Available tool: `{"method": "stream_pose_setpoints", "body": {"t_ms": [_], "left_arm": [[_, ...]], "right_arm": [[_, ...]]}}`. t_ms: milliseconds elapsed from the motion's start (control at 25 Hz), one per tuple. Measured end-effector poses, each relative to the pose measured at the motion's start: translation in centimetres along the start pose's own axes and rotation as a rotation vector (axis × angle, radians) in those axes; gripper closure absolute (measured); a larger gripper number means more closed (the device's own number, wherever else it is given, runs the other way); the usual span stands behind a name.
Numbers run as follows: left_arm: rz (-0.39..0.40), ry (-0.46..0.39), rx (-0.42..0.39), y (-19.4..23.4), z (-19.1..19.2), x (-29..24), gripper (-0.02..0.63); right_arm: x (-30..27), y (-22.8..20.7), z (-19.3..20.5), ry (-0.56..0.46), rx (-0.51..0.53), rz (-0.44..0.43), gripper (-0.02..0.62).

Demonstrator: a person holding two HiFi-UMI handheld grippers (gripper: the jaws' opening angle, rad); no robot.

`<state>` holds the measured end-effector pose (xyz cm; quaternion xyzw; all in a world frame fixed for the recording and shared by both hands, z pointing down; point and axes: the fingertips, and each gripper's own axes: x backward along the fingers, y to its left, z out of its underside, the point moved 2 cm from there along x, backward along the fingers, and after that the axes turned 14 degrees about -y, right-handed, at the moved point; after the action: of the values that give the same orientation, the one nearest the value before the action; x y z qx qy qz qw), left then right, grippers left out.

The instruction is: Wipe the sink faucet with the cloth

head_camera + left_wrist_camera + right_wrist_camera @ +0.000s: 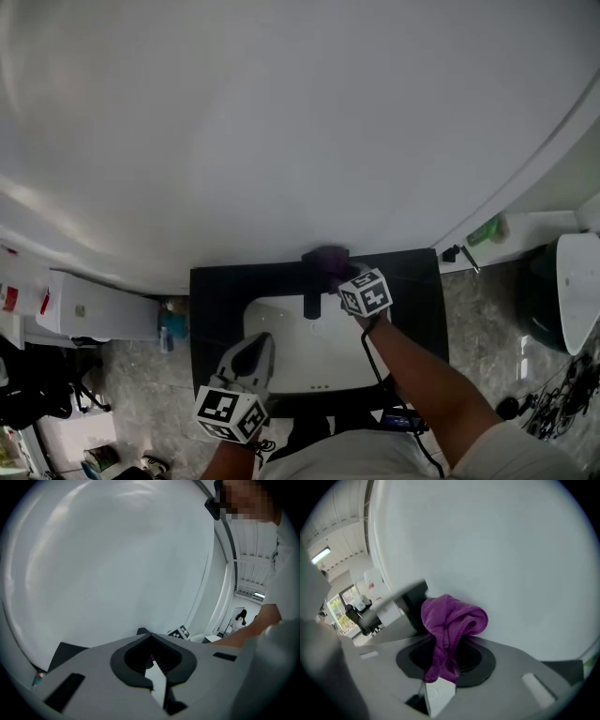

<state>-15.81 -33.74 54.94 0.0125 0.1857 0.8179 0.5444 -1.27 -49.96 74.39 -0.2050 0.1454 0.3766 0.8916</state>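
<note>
Right gripper view, purple cloth [452, 620] clamped between right fingers [520, 667], by faucet [415, 603] (left fingers [93, 667] together).

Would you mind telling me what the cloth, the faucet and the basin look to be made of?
The cloth, clamped in the right gripper, looks like purple terry or microfibre: fuzzy nap, soft folds. The faucet is matte black, probably coated metal; blur leaves that open. The basin looks like white ceramic, smooth with a faint sheen.

Bright, even light; white wall [281, 112] washed out with soft glare. Gripper views were fisheye with dark vignetted corners; close foreground parts blurred.
</note>
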Motion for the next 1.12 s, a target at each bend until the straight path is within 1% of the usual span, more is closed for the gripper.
{"method": "stream_pose_setpoints", "body": {"t_ms": [80, 120, 160, 240, 320, 440, 520, 560, 640, 800, 880, 960, 1040, 1120], "left_arm": [[0.0, -0.014, -0.012, -0.3, -1.0, 0.5, 0.6], [-0.001, -0.019, -0.013, -0.4, -1.2, 0.6, 0.6], [-0.004, -0.021, -0.013, -0.4, -1.4, 0.7, 0.6], [-0.01, -0.018, -0.026, -0.6, -1.4, 0.9, 0.6], [-0.008, -0.01, -0.056, -0.9, -1.3, 1.1, 0.6], [-0.015, 0.001, -0.062, -0.8, -0.7, 1.2, 0.6], [-0.026, 0.01, -0.056, -0.5, -0.1, 1.7, 0.6], [-0.031, 0.013, -0.05, -0.4, 0.2, 1.9, 0.6], [-0.031, 0.018, -0.042, -0.6, 0.5, 2.5, 0.6], [-0.002, 0.007, -0.026, -2.3, -0.9, 3.3, 0.6], [0.029, -0.013, -0.025, -3.2, -2.4, 3.4, 0.6], [0.07, -0.048, -0.046, -4.0, -4.6, 2.9, 0.6], [0.112, -0.088, -0.074, -5.2, -6.9, 2.6, 0.6], [0.144, -0.12, -0.09, -6.7, -8.5, 2.9, 0.6]], "right_arm": [[2.7, 1.7, -4.4, -0.123, 0.032, -0.024, 0.495], [3.4, 2.3, -5.8, -0.157, 0.05, -0.037, 0.497], [3.4, 2.6, -6.1, -0.163, 0.054, -0.045, 0.498], [2.1, 2.1, -4.3, -0.116, 0.022, -0.043, 0.497], [0.4, 1.5, -0.5, -0.04, -0.012, -0.031, 0.495], [-1.7, 0.4, 4.3, 0.047, -0.03, -0.015, 0.495], [-2.3, 0.0, 5.7, 0.08, -0.019, -0.011, 0.495], [-2.2, 0.0, 5.7, 0.085, -0.005, -0.008, 0.495], [-0.9, 0.4, 3.9, 0.062, 0.025, 0.004, 0.495], [5.9, 3.5, -3.3, -0.07, 0.062, 0.005, 0.495], [9.7, 6.1, -7.1, -0.135, 0.109, -0.026, 0.494], [13.1, 8.9, -11.2, -0.201, 0.148, -0.073, 0.494], [16.6, 11.7, -14.9, -0.269, 0.153, -0.119, 0.493], [20.3, 14.2, -17.6, -0.335, 0.138, -0.148, 0.494]]}}
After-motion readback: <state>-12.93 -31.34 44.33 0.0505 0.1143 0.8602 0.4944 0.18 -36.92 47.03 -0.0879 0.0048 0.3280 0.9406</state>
